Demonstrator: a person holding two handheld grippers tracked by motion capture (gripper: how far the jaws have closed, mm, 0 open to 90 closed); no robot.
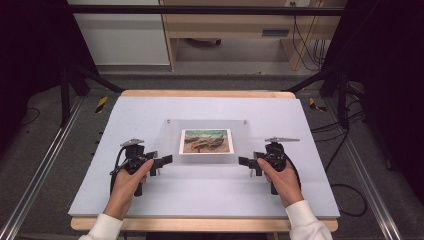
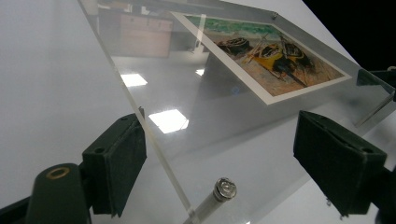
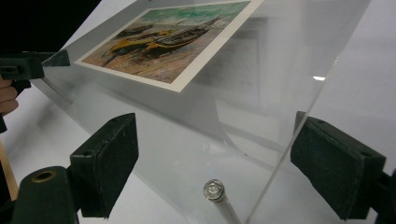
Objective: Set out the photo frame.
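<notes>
**Clear picture frame between two claws, near corners straddled**

From the high view, the clear acrylic frame [image 1: 207, 141] lies in the middle of the grey tabletop [image 1: 150, 195], with the boat picture [image 1: 206, 141] set at its centre. The left claw [image 1: 166, 159] sits at the frame's near left corner and the right claw [image 1: 243, 161] at its near right corner, each held by a hand [image 1: 127, 182] reaching in from the bottom edge. Small fasteners show at the two far corners of the frame.

The left gripper view adds what the high view cannot: the frame's [image 2: 196, 116] near edge stands raised off the tabletop [image 2: 46, 70] on a metal standoff pin [image 2: 223, 189], and the corner lies between the two pads, one pad just beside the edge, the other well off. The left claw [image 2: 219, 163] stands apart, not pressing on the plate. The picture [image 2: 271, 56] shows beached boats on sand under a green band.

The right gripper view mirrors this: another pin [image 3: 214, 190] under the corner, the frame's [image 3: 243, 107] edge running between the pads, and the right claw [image 3: 215, 165] apart with gaps on both sides. The other claw [image 3: 28, 65] shows at the far corner.

No writing or label is readable anywhere.
</notes>
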